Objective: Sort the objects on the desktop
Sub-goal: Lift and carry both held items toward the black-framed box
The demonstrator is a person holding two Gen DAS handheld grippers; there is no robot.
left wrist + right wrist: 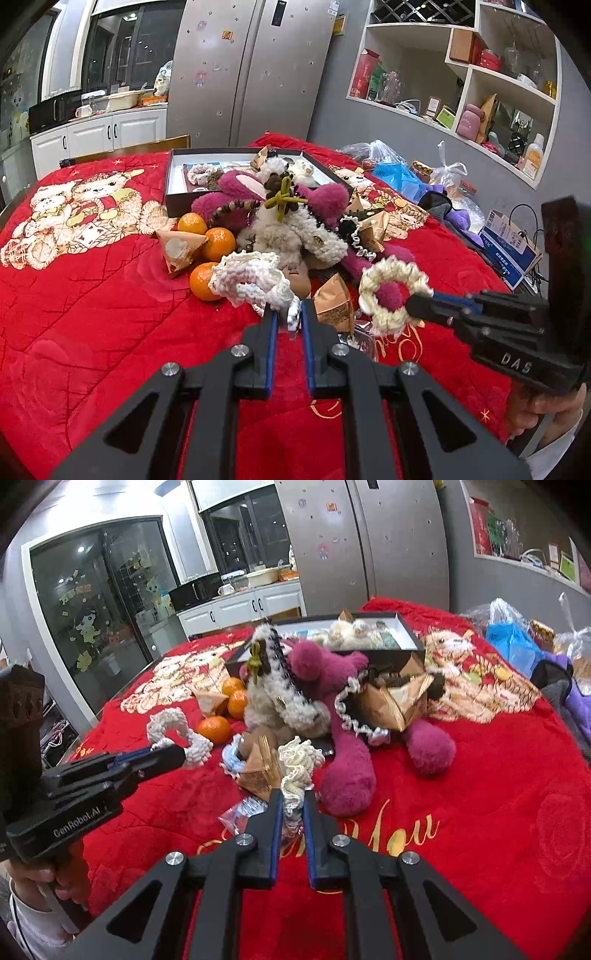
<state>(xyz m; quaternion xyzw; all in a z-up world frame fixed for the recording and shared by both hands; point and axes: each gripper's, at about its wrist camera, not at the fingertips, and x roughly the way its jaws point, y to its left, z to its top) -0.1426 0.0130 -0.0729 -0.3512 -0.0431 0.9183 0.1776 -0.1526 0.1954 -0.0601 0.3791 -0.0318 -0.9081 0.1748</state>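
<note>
Desk contents, left to right, as your two cameras show them.

- Red blanket (92, 295) with a bear print, covering the desk.
- Three tangerines (218, 243), grouped at the left edge of the pile, beside a tan pyramid snack packet (181, 251).
- White crocheted scrunchie (251, 280): your left hand-held gripper (288, 314) has its jaws narrowed on the near edge of it, and it hangs in front of the tangerines.
- Pile at centre: a magenta plush toy (347, 775), a cream fleecy plush (295, 229) across it, more tan packets (391, 701).
- Black shallow box (177, 177) behind the pile, holding small items and a pale plush.
- Cream scrunchie (391, 295): your right hand-held gripper (293, 801) is clamped on its lower edge; it stands up from the fingertips, just in front of the magenta plush's leg.
- Blue plastic bag (395, 177) and clear bags at the far right of the desk.
</note>
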